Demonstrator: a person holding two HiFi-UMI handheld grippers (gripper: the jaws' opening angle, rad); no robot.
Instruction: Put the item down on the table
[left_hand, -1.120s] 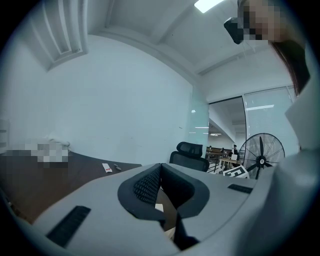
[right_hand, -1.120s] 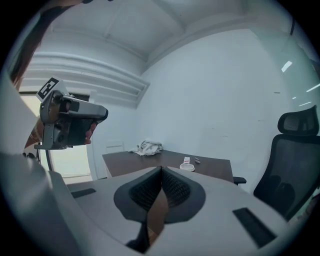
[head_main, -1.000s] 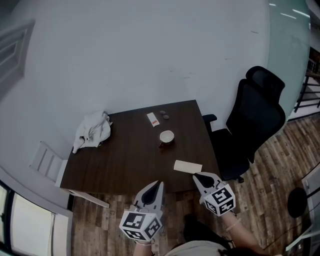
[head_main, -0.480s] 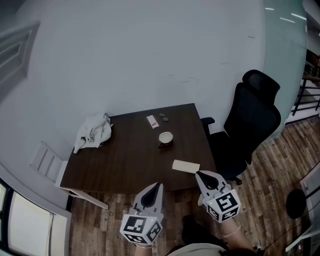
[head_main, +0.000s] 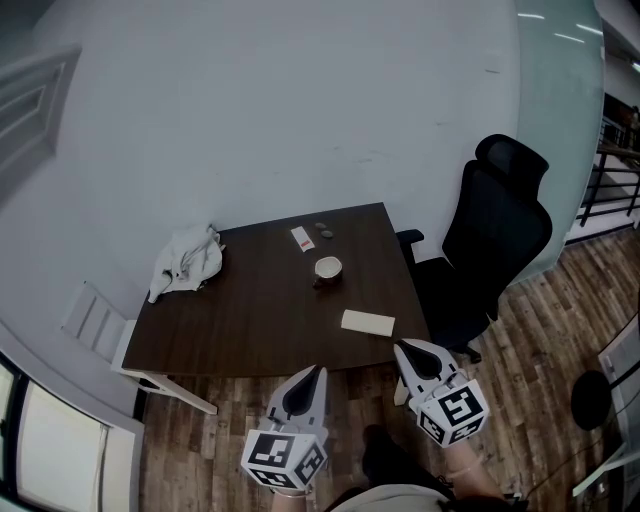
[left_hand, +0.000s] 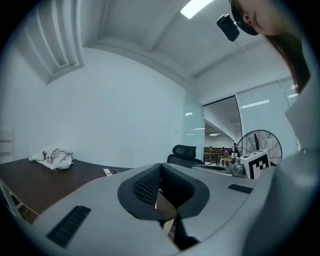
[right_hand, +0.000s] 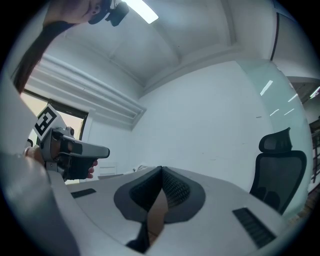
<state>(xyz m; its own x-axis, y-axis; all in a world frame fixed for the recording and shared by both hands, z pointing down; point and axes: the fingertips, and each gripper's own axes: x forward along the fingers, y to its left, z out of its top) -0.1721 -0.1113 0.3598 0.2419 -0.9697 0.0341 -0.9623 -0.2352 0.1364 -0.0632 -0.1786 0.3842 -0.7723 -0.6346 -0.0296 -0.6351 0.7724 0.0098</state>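
Note:
A flat pale card-like item (head_main: 367, 322) lies on the dark wooden table (head_main: 250, 320) near its front right corner. My right gripper (head_main: 408, 350) hovers just off the table's front edge, a little right of and nearer than that item, jaws shut with nothing between them. My left gripper (head_main: 313, 374) hangs below the table's front edge, also shut and empty. In the right gripper view the closed jaws (right_hand: 161, 172) point toward the wall; in the left gripper view the closed jaws (left_hand: 160, 170) face across the table.
A crumpled white cloth (head_main: 186, 262) lies at the table's far left. A small cup (head_main: 327, 268), a white slip (head_main: 301, 238) and two small dark discs (head_main: 324, 230) sit toward the far side. A black office chair (head_main: 490, 240) stands right of the table. A white radiator-like frame (head_main: 95, 325) is at the left.
Both grippers have drawn back from the table toward me; the right gripper is now clear of the pale item, which stays on the table.

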